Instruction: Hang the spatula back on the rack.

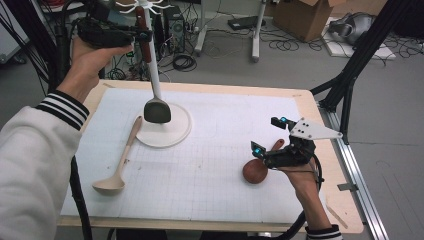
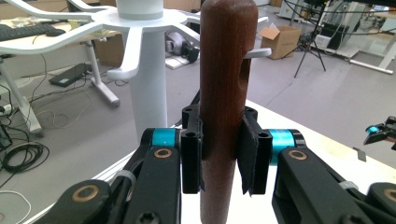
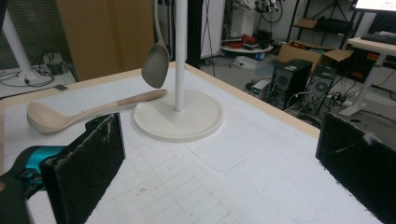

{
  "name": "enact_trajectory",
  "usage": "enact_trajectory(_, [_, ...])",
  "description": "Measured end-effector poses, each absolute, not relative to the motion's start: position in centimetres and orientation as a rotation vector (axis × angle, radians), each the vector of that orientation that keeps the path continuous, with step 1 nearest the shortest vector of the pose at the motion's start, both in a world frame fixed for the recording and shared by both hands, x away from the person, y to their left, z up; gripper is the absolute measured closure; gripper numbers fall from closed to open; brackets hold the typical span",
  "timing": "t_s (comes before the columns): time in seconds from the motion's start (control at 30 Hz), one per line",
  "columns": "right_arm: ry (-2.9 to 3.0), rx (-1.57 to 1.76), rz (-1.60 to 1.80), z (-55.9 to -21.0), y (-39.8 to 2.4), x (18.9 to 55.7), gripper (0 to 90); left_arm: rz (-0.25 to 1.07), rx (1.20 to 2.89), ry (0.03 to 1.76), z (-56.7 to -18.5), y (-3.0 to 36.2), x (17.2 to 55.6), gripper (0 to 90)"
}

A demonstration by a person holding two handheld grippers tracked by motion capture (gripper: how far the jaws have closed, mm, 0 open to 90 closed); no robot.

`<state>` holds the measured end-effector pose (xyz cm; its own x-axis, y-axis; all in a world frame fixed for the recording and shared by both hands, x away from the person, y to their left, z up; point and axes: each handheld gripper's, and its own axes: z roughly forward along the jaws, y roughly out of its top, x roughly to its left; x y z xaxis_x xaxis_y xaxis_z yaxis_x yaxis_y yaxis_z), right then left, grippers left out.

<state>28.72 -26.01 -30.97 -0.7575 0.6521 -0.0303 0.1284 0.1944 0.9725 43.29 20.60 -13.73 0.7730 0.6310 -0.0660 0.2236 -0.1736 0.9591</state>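
- While the left gripper clamps the dark wooden handle of a spatula between its pads, the utensil hangs upright just beside the white rack pole, its grey blade low over the rack's round base.
- Right gripper, jaws wide apart and holding nothing, rests low over the counter, a brown wooden spoon just beside it.
- Pale ladle lies on the counter, below the left gripper.

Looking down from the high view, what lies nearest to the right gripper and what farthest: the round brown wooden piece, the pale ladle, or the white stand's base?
From the right gripper:
1. Round brown wooden piece, right beside it.
2. White stand's base, mid-table, up-left.
3. Pale ladle, far left.
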Motion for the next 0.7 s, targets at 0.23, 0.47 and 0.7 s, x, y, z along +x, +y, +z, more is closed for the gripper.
enact_trajectory(0.23, [2.035, 0.73, 1.595, -30.98, -26.05, 28.61, 0.5, 0.416, 1.734, 0.673, -13.86, 20.68, 43.28, 72.7])
enact_trajectory(0.47, [2.033, 0.733, 1.597, -31.03, -26.09, 28.65, 0.5, 0.402, 1.716, 0.667, -13.91, 20.8, 43.3, 71.3])
enact_trajectory(0.7, [2.036, 0.738, 1.602, -31.05, -26.06, 28.67, 0.5, 0.411, 1.706, 0.672, -14.2, 21.18, 43.2, 67.4])
